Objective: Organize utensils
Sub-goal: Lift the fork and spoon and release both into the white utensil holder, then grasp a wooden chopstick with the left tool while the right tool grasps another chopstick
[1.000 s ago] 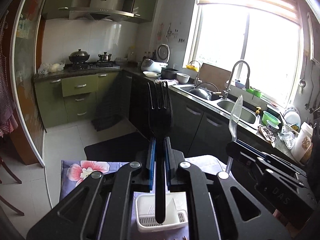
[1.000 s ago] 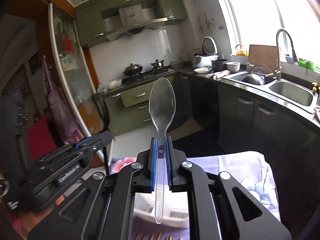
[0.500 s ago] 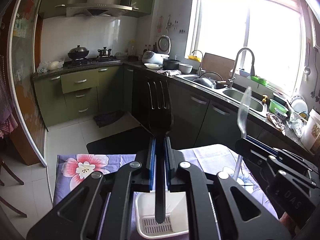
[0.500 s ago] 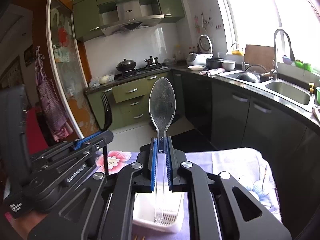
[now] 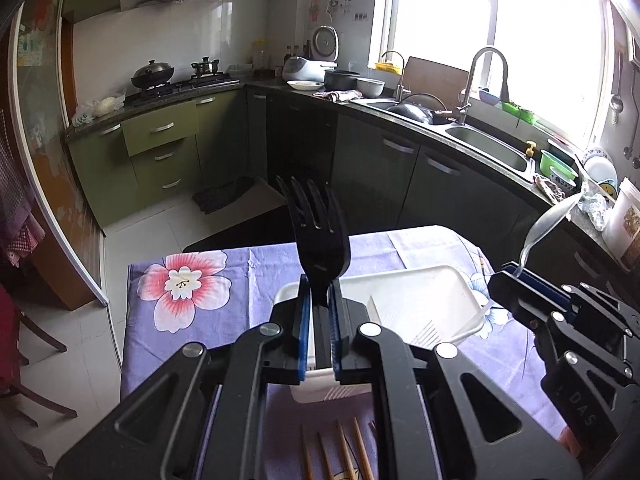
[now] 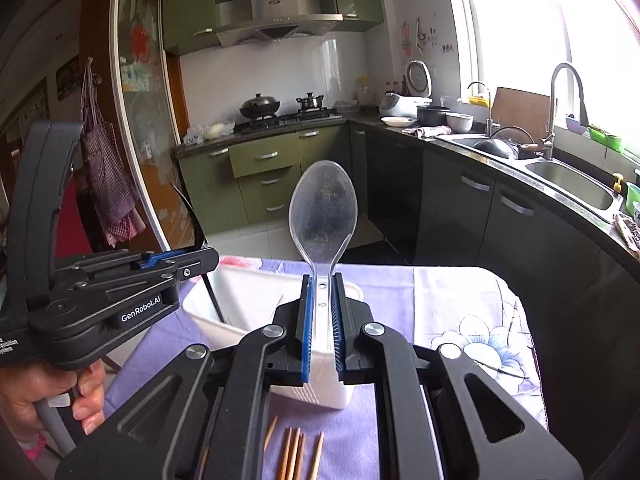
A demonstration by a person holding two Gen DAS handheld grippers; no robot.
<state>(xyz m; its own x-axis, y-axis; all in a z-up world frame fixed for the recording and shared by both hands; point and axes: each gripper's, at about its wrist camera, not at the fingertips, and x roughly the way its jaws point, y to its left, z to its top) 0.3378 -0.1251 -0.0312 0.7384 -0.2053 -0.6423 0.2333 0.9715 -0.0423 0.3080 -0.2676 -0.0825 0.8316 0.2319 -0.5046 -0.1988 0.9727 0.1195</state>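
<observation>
1. Left wrist view: tabletop (image 5: 200, 320) under a purple floral cloth, with a white utensil holder (image 5: 424, 300) standing on it.
2. Left tongs (image 5: 320, 312) clenched on a black fork (image 5: 320, 236), tines up, above the holder.
3. Right tongs (image 6: 321, 320) clenched on a clear plastic spoon (image 6: 323, 216), bowl up, handle over the holder.
4. Wooden chopsticks (image 6: 296, 456) lie on the cloth just in front of the holder.

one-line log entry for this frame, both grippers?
left gripper: shut on black fork | right gripper: shut on clear spoon | both handles down over white holder | chopsticks on tablecloth
</observation>
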